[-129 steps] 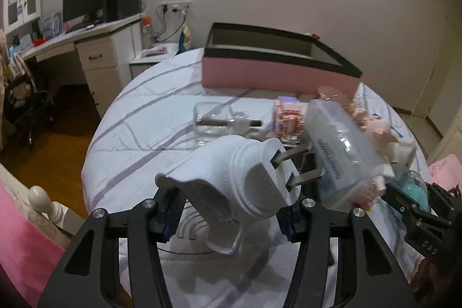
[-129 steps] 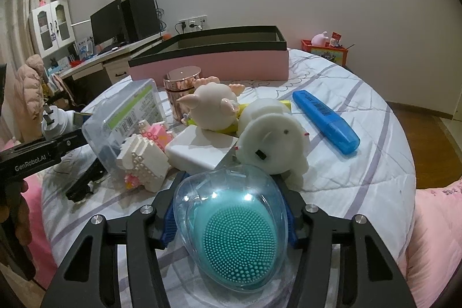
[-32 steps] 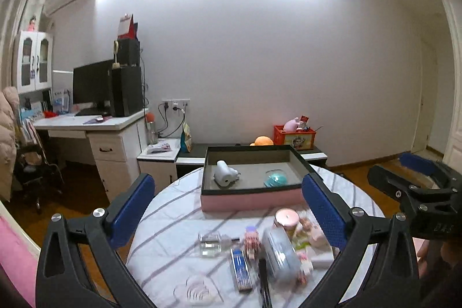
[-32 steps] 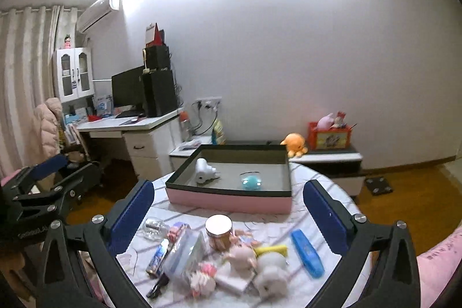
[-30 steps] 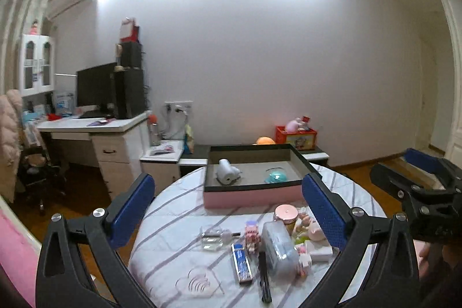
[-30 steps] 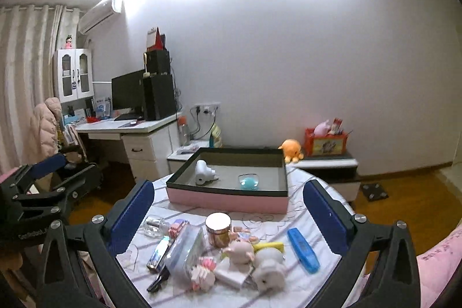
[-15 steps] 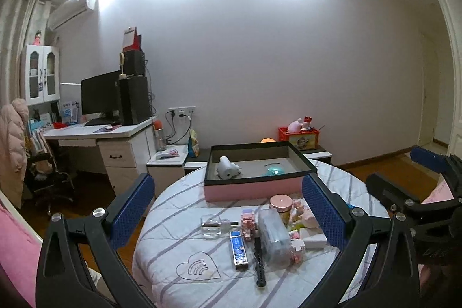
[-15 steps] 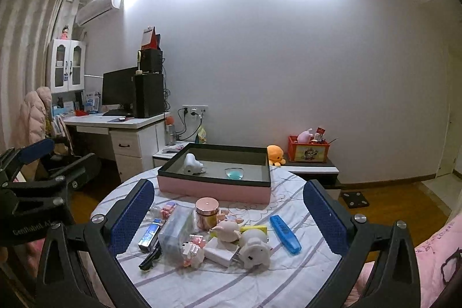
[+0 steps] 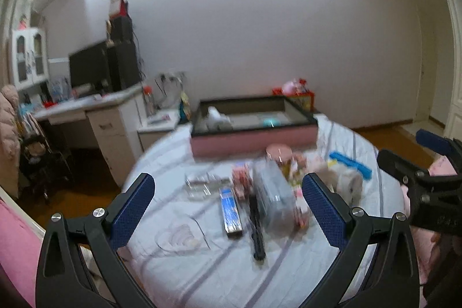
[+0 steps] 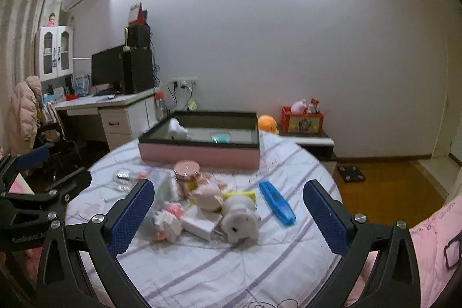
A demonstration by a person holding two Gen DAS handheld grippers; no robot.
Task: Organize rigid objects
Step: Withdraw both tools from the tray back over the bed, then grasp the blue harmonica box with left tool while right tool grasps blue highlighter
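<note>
In the pink box (image 10: 199, 156), plug (image 10: 176, 129) and brush (image 10: 221, 137) now lie; left gripper (image 9: 228, 202) and right gripper (image 10: 228, 204), emptied, gape above the worktop (image 10: 231, 264) clutter.

Both wrist cameras look forward from well back and above the near edge of the round table (image 9: 288, 273), the left view blurred and set leftward, both sharing the pink box (image 10: 199, 155) and the clutter before it.
</note>
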